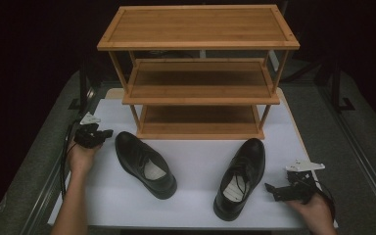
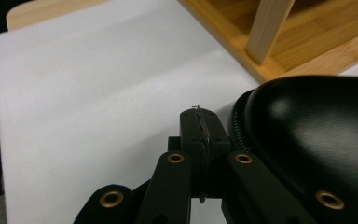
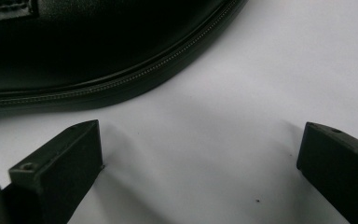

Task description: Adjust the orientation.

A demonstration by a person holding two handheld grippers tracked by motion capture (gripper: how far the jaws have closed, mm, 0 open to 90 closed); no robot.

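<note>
Two black leather shoes lie on the white table top in front of a bamboo rack. The left shoe (image 1: 144, 164) points its toe toward the back left; its glossy toe (image 2: 317, 130) sits just right of my left gripper (image 2: 200, 123), whose jaws are shut with nothing between them. In the high view that left gripper (image 1: 108, 133) rests beside the toe. The right shoe (image 1: 240, 176) lies heel toward me. My right gripper (image 1: 269, 187) stands open just right of it, its jaws wide apart over bare table, with the shoe's sole edge (image 3: 121, 86) a little ahead.
A three-tier bamboo shoe rack (image 1: 198, 73) stands at the back of the white table top (image 1: 196, 200), its lowest shelf (image 2: 307, 46) close to the left shoe's toe. Dark floor and stand legs flank the table.
</note>
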